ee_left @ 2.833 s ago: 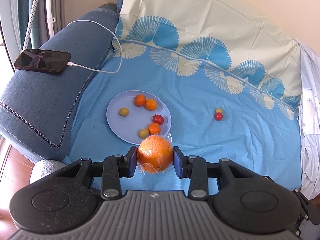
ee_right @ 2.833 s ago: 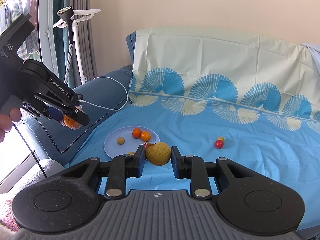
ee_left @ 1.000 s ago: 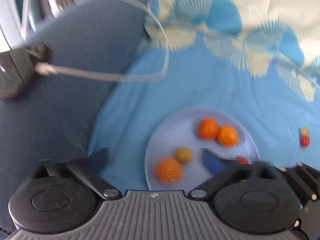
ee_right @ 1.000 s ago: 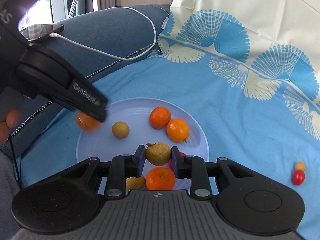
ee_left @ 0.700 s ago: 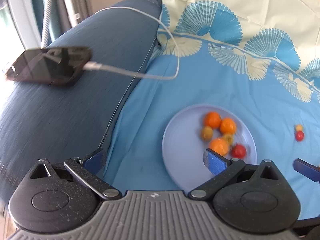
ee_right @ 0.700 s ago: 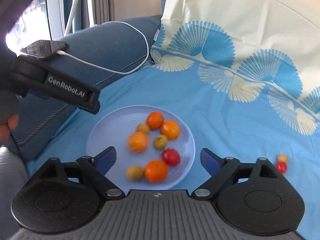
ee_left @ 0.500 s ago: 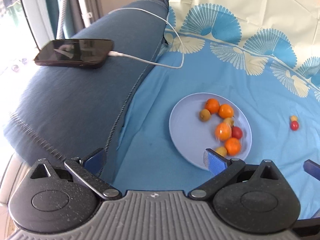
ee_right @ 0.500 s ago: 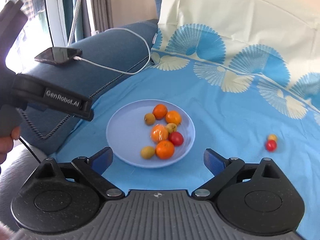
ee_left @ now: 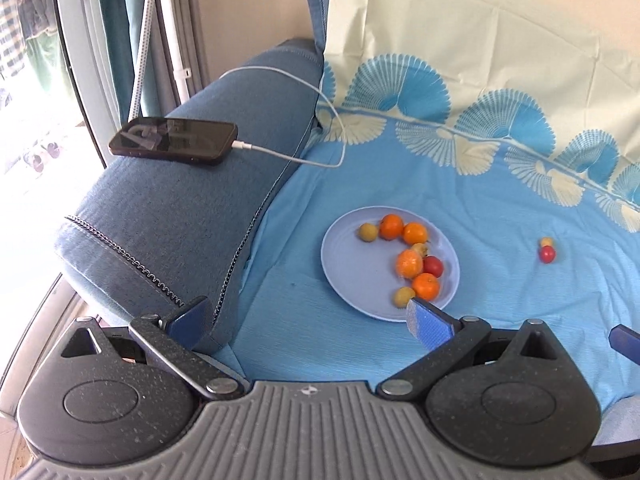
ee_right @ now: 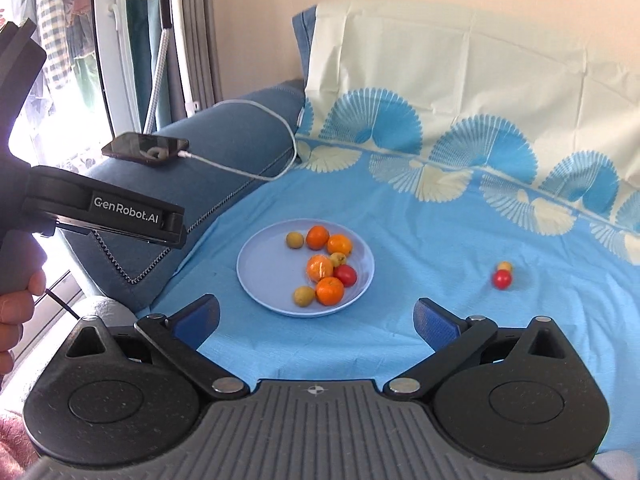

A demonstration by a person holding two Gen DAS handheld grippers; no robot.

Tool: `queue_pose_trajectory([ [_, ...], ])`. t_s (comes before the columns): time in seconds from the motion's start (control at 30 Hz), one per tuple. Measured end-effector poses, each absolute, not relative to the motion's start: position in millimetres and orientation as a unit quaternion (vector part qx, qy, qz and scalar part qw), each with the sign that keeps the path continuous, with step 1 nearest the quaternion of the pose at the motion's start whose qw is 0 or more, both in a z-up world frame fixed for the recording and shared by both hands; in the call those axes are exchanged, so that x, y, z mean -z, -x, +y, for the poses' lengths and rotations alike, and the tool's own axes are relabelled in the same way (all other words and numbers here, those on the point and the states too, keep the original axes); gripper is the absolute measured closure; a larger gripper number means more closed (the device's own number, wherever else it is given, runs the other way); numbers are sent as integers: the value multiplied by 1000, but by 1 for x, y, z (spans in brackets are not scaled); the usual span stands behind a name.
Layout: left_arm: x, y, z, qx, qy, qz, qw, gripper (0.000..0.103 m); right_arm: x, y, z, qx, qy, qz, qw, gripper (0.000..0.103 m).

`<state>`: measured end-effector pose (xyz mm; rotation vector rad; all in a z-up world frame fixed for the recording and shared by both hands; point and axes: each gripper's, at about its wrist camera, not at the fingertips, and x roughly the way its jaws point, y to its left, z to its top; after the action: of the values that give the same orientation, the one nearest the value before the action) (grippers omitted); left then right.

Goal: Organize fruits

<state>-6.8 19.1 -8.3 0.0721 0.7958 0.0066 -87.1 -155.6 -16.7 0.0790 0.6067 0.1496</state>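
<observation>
Both fruits dropped onto the plate; my grippers have pulled back, emptied.

Left wrist view: my left gripper [ee_left: 308,316] gapes wide, plate [ee_left: 348,280] just ahead.
Right wrist view: my right gripper [ee_right: 316,316], jaws opening and empty, sits nearer the stray red tomato [ee_right: 502,279], ahead-right on the sheet [ee_right: 440,240].

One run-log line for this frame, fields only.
left gripper: open, empty | right gripper: opening, empty | plate: eight fruits | cover: red fruit, yellow fruit loose
</observation>
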Motion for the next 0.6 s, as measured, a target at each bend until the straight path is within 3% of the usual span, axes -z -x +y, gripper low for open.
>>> queue_pose_trajectory([
  [0.6,-12,35,12,11,-35,359,933,0,-1,122,-165,-52,-34,258,964,1],
])
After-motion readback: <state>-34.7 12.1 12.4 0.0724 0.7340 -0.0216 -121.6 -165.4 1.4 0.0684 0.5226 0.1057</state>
